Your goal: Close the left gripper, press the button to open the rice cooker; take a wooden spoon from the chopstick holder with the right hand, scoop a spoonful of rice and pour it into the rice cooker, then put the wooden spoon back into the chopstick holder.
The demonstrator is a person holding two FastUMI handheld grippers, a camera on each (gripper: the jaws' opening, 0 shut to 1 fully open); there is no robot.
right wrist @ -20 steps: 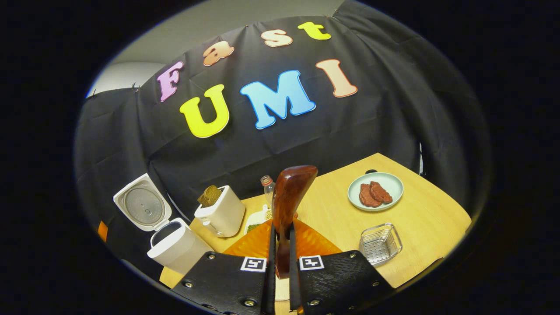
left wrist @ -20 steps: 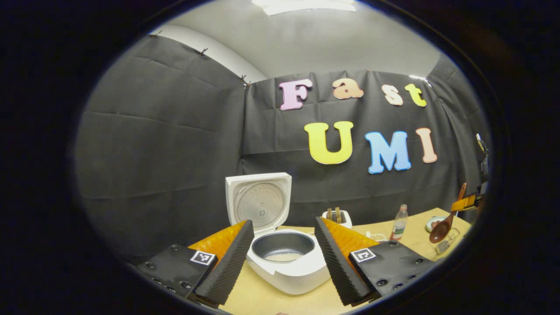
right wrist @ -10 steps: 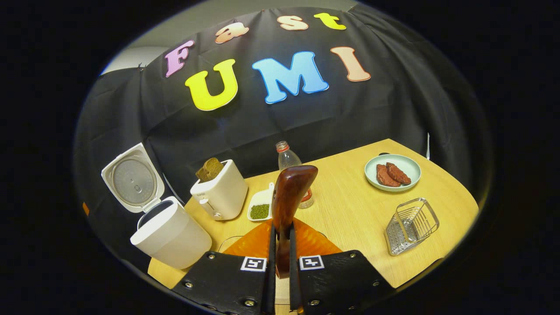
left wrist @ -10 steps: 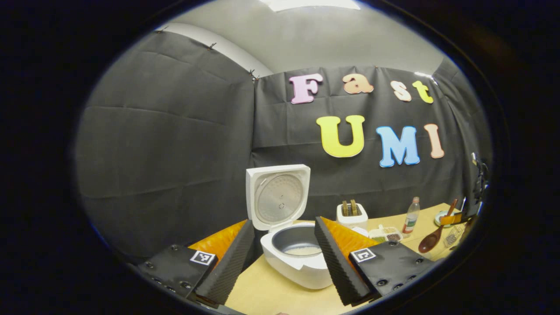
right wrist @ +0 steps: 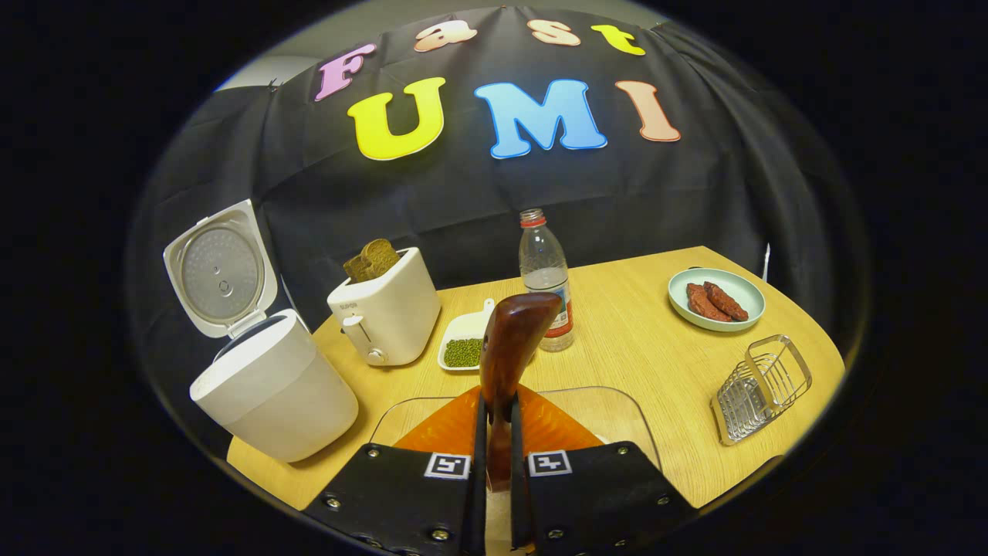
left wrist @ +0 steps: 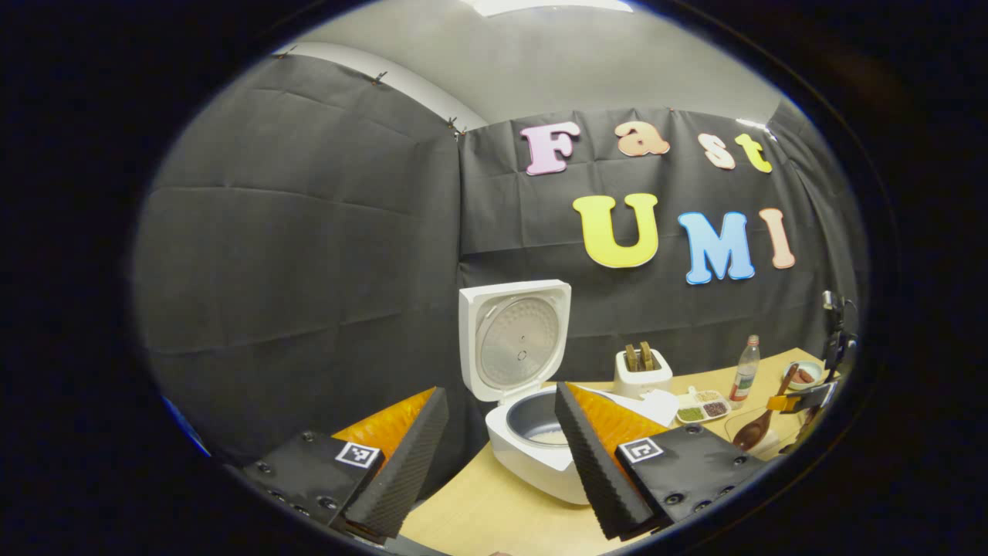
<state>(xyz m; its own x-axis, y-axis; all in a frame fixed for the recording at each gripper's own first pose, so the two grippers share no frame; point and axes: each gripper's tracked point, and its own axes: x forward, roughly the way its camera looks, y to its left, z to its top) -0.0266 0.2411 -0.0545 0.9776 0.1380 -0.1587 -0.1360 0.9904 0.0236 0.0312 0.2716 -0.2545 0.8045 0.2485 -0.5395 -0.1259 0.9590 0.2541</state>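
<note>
Wooden and dark red-brown, the wooden spoon [right wrist: 505,363] is standing upright between the two fingers of the right claw [right wrist: 494,471], which are pressing on its handle from both sides with the bowl end rising above them. Just beneath the claw a clear glass container [right wrist: 625,413] is lying on the worktop [right wrist: 641,363]. In the right gripper view the white rice cooker [right wrist: 274,398] is sitting at the left edge of the worktop with its lid [right wrist: 220,270] tipped up and back. Beside it a white toaster [right wrist: 386,309] is holding slices of brown bread, and a small white dish of green beans [right wrist: 463,351] is lying between the toaster and a clear plastic bottle [right wrist: 544,278]. Farther right a pale green plate [right wrist: 716,300] is carrying two pieces of reddish meat, and near the front right edge the wire chopstick holder [right wrist: 760,386] is lying tipped on its side.

In the left gripper view the left claw [left wrist: 498,455] is hanging wide apart, holding nothing, with the rice cooker [left wrist: 532,455] showing between and behind its fingers. The cooker's lid [left wrist: 515,340] is standing open and a little pale rice is lying at the bottom of the inner pot [left wrist: 540,421]. Toward the far right of that view the right claw [left wrist: 799,401] is gripping the spoon [left wrist: 760,425], whose bowl is pointing downward near the worktop.
</note>
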